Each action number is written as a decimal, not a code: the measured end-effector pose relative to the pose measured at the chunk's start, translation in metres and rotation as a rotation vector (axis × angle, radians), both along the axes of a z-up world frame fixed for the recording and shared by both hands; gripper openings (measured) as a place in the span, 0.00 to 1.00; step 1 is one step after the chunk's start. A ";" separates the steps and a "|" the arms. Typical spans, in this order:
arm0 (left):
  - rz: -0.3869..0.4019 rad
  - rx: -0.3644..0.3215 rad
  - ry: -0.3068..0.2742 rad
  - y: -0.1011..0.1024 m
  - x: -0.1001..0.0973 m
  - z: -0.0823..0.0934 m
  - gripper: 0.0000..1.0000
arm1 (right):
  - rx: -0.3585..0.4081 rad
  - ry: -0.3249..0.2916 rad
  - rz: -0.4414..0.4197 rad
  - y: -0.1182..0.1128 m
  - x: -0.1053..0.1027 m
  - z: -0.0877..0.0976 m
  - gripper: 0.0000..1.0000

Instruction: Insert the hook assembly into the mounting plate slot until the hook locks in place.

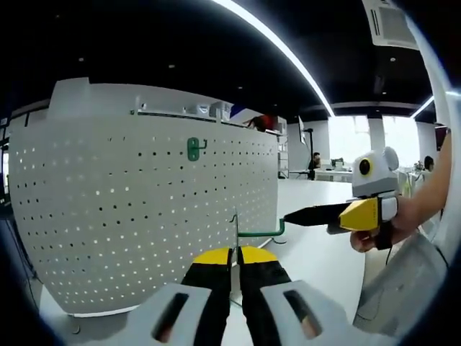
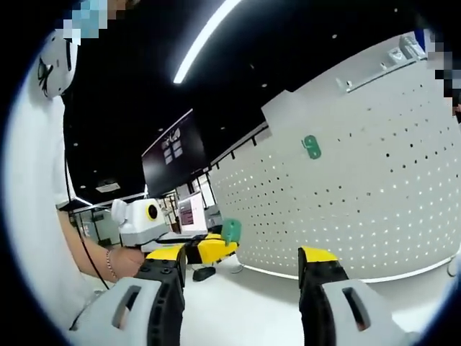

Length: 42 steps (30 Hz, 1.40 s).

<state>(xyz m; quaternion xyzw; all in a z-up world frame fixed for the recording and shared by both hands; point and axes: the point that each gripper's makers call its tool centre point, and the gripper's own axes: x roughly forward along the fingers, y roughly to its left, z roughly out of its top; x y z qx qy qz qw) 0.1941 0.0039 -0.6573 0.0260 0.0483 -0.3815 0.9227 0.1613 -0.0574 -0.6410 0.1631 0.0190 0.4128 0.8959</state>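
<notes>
Holding a green hook (image 1: pixel 258 232) by its thin plate before the white pegboard (image 1: pixel 144 216) — my left claw (image 1: pixel 235 254) pinched shut on it.

My right claw (image 2: pixel 245 265) gapes open, holding nothing; in the left gripper view its black tip (image 1: pixel 306 215) meets the hook's far end. A second green hook (image 1: pixel 193 148) already hangs near the pegboard's top edge — above the white worktop (image 1: pixel 317 252).

Right gripper (image 2: pixel 245 277) fingers spread wide before white pegboard (image 2: pixel 374 187) bearing a green hook (image 2: pixel 311 146).

Dark ceiling (image 1: pixel 180 43), bright strip light (image 1: pixel 277 50)
</notes>
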 end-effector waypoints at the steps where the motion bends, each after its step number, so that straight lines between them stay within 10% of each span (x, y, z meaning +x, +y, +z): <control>1: 0.000 -0.002 0.001 0.000 0.000 0.000 0.03 | 0.005 0.001 0.002 0.001 0.001 0.001 0.61; 42: -0.017 -0.057 0.057 -0.034 -0.022 -0.006 0.03 | 0.032 0.051 0.054 0.022 0.001 0.000 0.28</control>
